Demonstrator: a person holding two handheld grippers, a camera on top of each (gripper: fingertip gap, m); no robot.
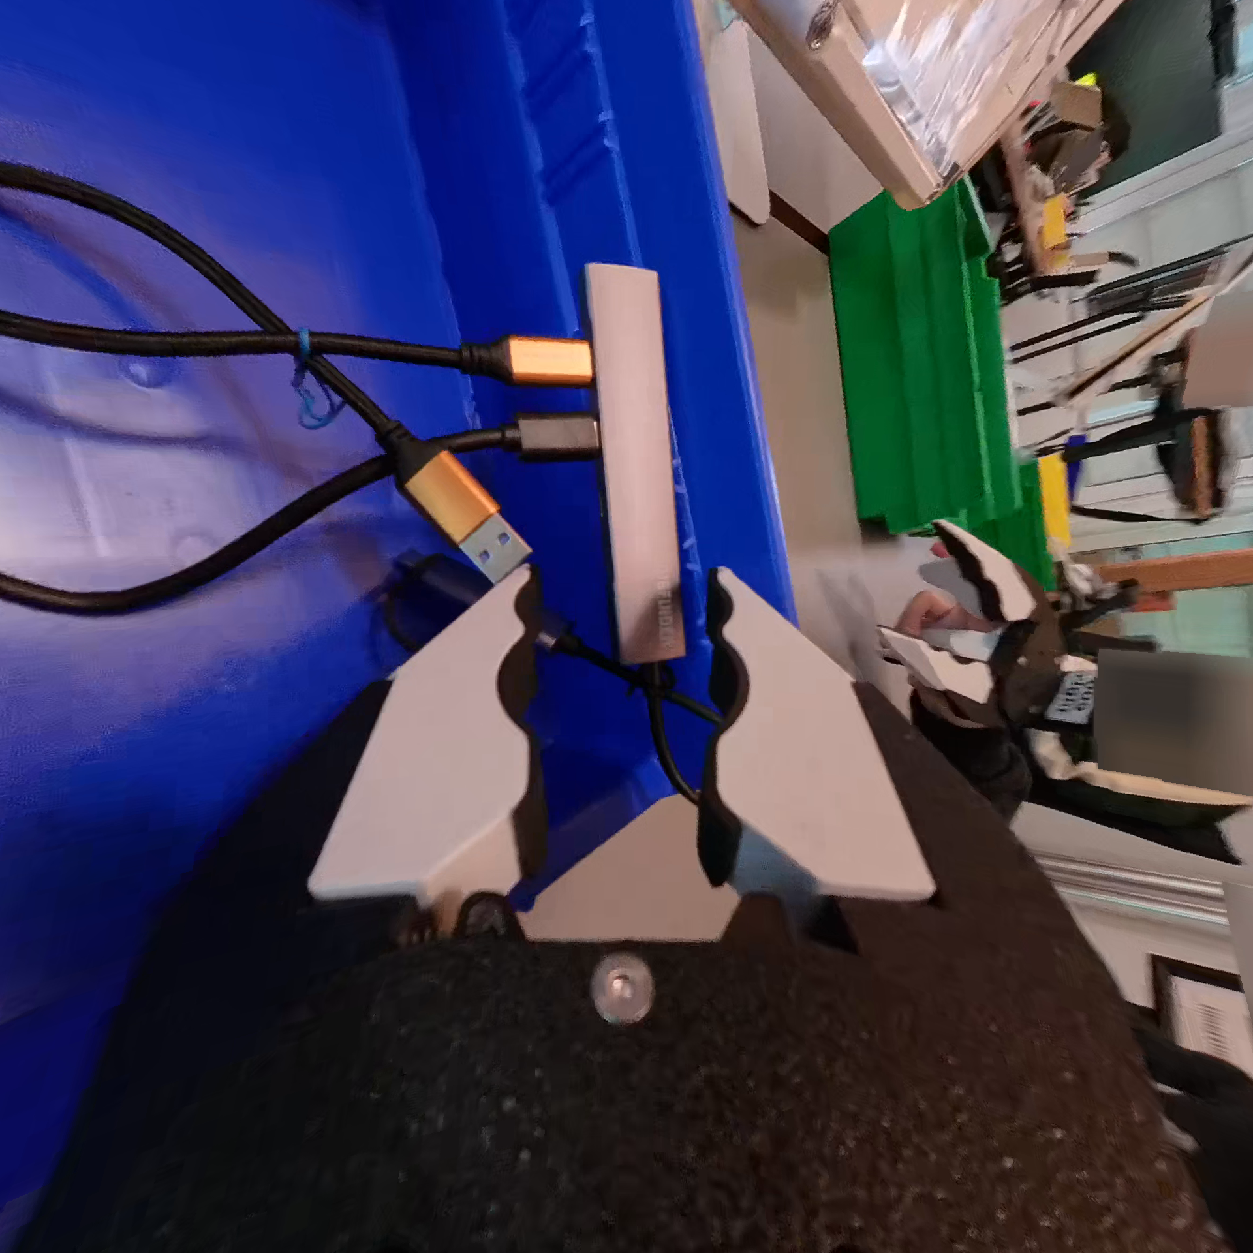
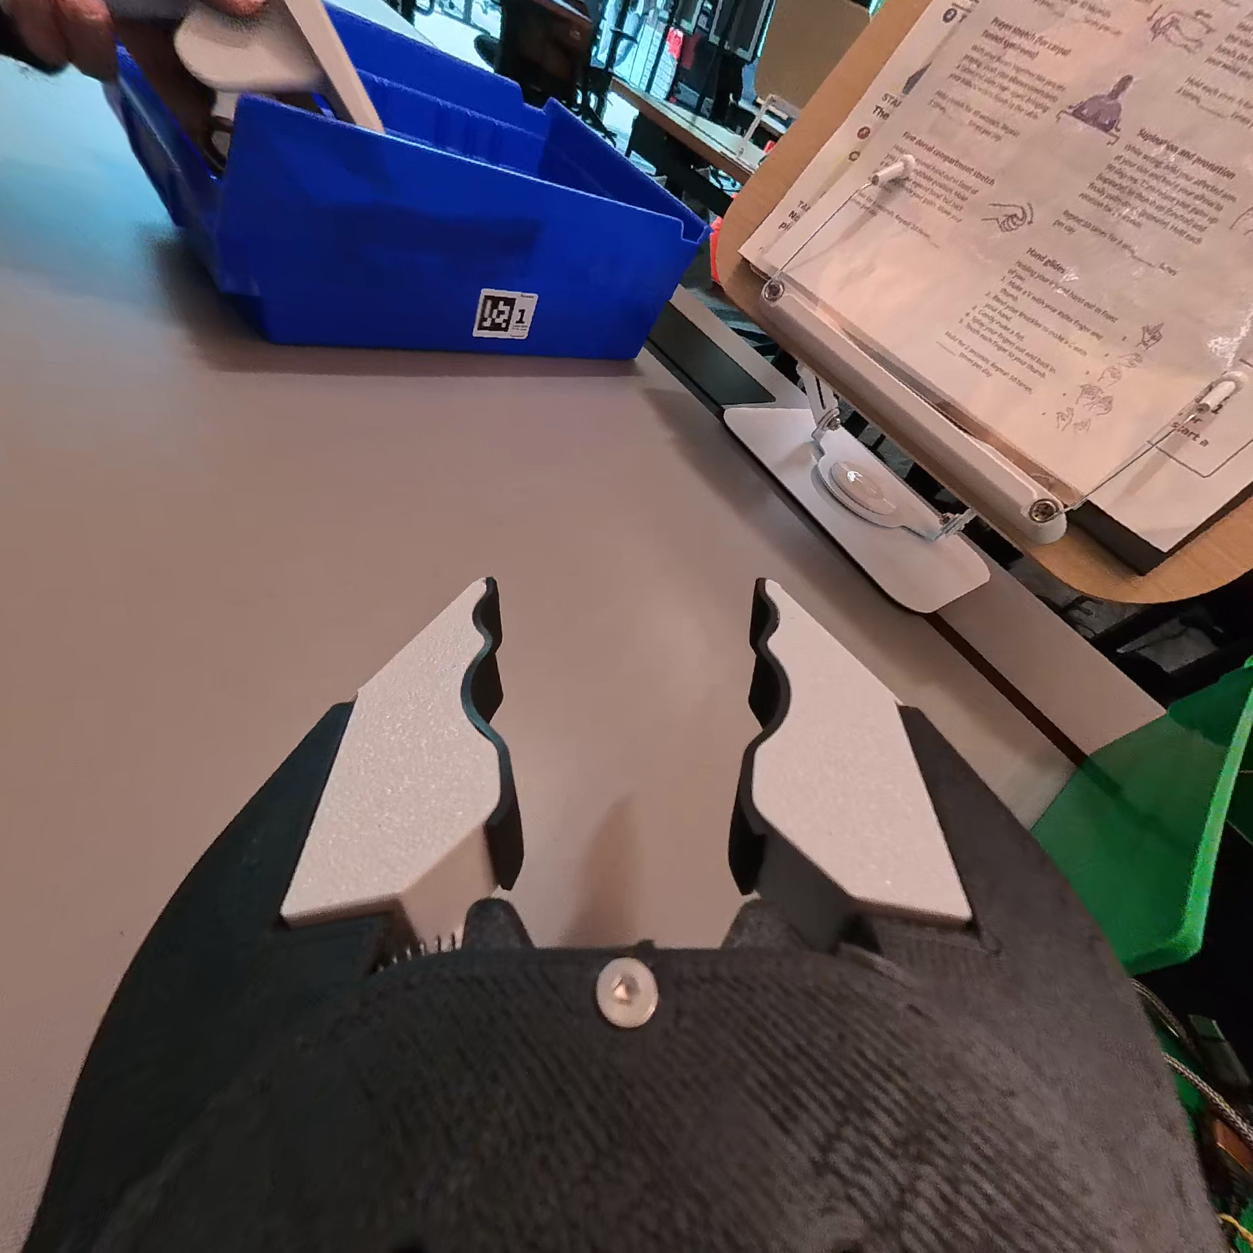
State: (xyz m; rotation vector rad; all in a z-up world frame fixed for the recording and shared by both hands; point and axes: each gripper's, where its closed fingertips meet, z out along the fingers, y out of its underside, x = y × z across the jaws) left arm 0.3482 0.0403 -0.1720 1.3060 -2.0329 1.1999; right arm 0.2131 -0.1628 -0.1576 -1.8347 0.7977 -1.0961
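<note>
My left gripper [image 1: 620, 583] is inside a blue bin [image 1: 474, 169], open. The lower end of a grey USB hub [image 1: 630, 407] stands between its jaws with a gap on each side. A gold-coloured plug [image 1: 549, 359] and a dark plug [image 1: 559, 437] sit in the hub's side. A loose gold USB plug [image 1: 461, 515] on a black cable lies by the left fingertip. The hub's thin black cable [image 1: 661, 732] runs between the fingers. My right gripper [image 2: 624, 590] is open and empty above the grey table [image 2: 339, 508]. The left gripper [image 2: 271, 54] also shows in the right wrist view, reaching into the blue bin [image 2: 420, 237].
A document stand [image 2: 1017, 237] with a laminated sheet stands on a white base [image 2: 861, 502] at the table's right edge. Green bins [image 1: 922, 373] lie beyond, and one shows in the right wrist view [image 2: 1152, 813]. Another white-fingered gripper [image 1: 963, 610] shows past the bin wall. The grippers' ends are close to 25 centimetres from one another. The right gripper is farther from the dark plug [image 1: 559, 437], some 25 centimetres, than the left, some 4 centimetres.
</note>
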